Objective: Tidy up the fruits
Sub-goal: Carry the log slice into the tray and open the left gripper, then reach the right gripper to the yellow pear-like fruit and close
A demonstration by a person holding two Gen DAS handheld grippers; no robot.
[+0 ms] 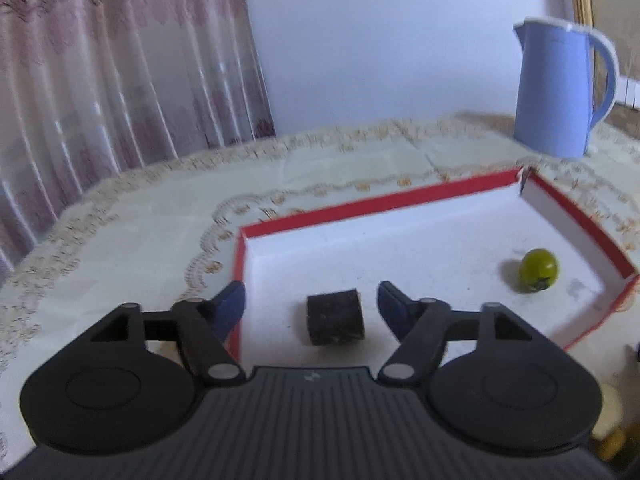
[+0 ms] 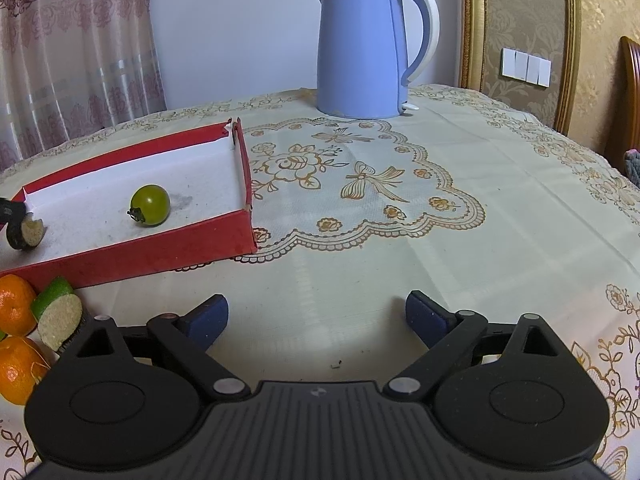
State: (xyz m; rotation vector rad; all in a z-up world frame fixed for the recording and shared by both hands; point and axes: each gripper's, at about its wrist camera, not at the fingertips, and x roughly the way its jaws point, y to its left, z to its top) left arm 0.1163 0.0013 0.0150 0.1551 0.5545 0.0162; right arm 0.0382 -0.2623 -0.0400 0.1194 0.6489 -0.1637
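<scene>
Inside the red tray (image 1: 440,190), I see the dark-skinned fruit chunk (image 1: 335,317) lying between my left gripper (image 1: 311,303)'s wide jaws, touching neither. Drawing back carelessly could clip it and roll it toward the green tomato (image 1: 538,269). My right gripper (image 2: 317,314) hangs wide and empty over the tablecloth (image 2: 440,248).

Cloth-covered table (image 2: 400,240) with red tray (image 2: 132,252), blue kettle (image 2: 356,52), oranges (image 2: 14,304).
</scene>
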